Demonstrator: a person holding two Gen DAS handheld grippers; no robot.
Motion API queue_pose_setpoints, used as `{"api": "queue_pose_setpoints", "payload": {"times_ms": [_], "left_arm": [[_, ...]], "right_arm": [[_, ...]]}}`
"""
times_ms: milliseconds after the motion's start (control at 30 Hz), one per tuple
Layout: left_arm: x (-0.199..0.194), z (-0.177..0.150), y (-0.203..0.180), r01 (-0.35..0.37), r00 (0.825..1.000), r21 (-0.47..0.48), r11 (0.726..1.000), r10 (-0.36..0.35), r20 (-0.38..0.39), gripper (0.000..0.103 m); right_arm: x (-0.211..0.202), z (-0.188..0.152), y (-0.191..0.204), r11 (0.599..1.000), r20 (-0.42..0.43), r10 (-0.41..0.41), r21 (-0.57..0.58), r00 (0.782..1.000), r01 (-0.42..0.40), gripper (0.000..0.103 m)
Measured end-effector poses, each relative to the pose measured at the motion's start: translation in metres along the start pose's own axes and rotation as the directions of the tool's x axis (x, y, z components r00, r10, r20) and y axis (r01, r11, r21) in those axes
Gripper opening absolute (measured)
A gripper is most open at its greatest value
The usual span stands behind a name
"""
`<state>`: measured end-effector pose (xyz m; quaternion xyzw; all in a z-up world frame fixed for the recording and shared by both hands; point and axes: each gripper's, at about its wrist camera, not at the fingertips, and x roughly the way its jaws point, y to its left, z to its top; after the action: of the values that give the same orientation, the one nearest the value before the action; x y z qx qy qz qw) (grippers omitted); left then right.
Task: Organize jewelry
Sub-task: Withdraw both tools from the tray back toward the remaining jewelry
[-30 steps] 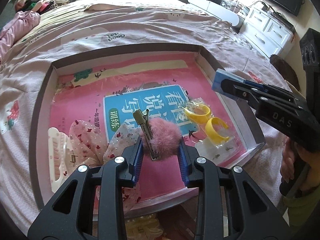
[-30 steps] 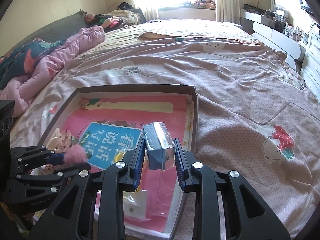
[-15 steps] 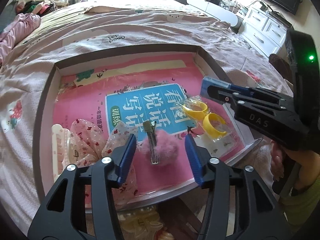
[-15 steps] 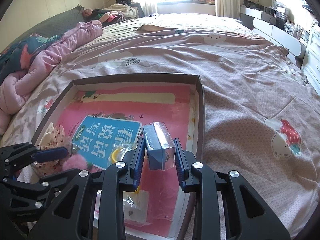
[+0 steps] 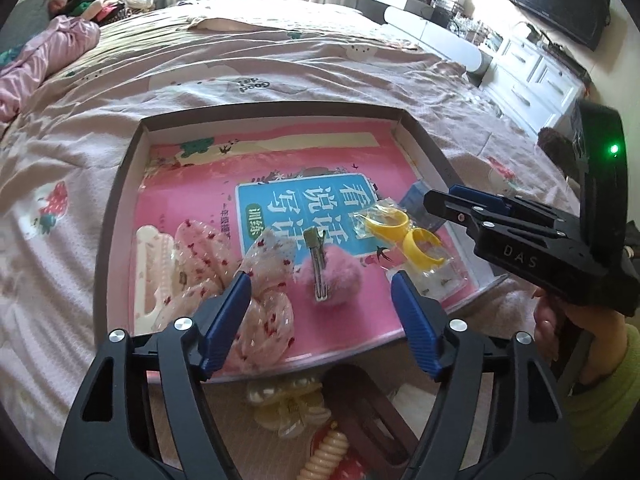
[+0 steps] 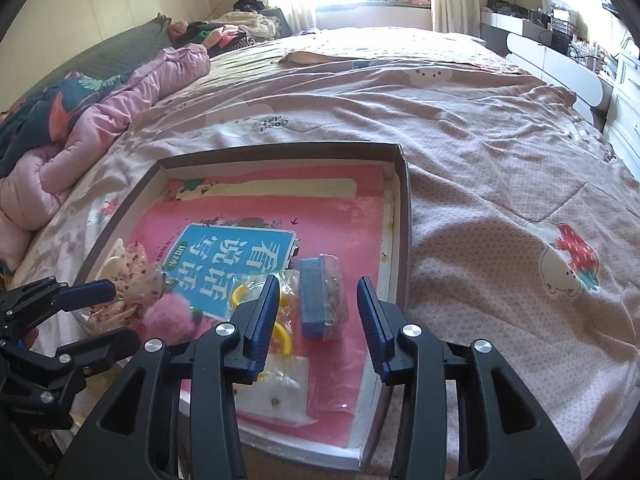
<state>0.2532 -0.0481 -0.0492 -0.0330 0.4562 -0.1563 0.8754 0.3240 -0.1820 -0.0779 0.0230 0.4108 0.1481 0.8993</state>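
A shallow box lid (image 5: 132, 152) (image 6: 402, 208) lined with a pink book lies on the bed. A pink pom-pom hair clip (image 5: 330, 272) (image 6: 170, 314) rests in it, just beyond my open, empty left gripper (image 5: 320, 312). A small clear box with a blue base (image 6: 322, 296) (image 5: 420, 204) lies in the lid by its right wall, just beyond my open, empty right gripper (image 6: 316, 316). Yellow rings in a clear bag (image 5: 404, 236) (image 6: 260, 304) lie between the two.
A floral scrunchie (image 5: 224, 264) and a white claw clip (image 5: 150, 264) lie in the lid's left part. More hair clips (image 5: 288, 408) lie on the bed below the lid's near edge. Pink bedding (image 6: 120, 92) is piled far left; white drawers (image 5: 536, 76) stand at right.
My left gripper opened and let the pom-pom clip down into the lid, then drew back. My right gripper opened and left the clear box in the lid.
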Motion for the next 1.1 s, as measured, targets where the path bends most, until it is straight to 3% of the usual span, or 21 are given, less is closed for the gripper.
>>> {"api": "queue_pose_setpoints", "payload": {"times_ms": [200,333,567,933,1100], "left_arm": [[-0.019,-0.005,0.002,-0.010,0.999,-0.024,1.000,0.011,0.040,0.069],[-0.033,-0.010,0.003,-0.015,0.997,-0.037,0.999,0.017,0.072,0.071],[-0.048,-0.020,0.005,-0.020,0.995,-0.062,0.998,0.025,0.095,0.074],[-0.073,-0.031,0.002,-0.034,0.991,-0.062,0.998,0.041,0.131,0.078],[-0.081,-0.037,0.002,-0.050,0.988,-0.073,0.996,0.060,0.140,0.087]], "right_arm": [[-0.020,-0.003,0.001,1.000,0.022,0.011,0.010,1.000,-0.011,0.046],[-0.037,-0.006,0.003,1.000,0.046,0.009,0.007,0.999,-0.009,0.062],[-0.064,-0.009,0.008,1.000,0.086,0.018,0.010,0.996,-0.019,0.078],[-0.101,-0.016,0.019,1.000,0.132,0.027,-0.007,0.991,-0.027,0.089],[-0.115,-0.020,0.023,1.000,0.145,0.024,-0.012,0.989,-0.023,0.094]]}}
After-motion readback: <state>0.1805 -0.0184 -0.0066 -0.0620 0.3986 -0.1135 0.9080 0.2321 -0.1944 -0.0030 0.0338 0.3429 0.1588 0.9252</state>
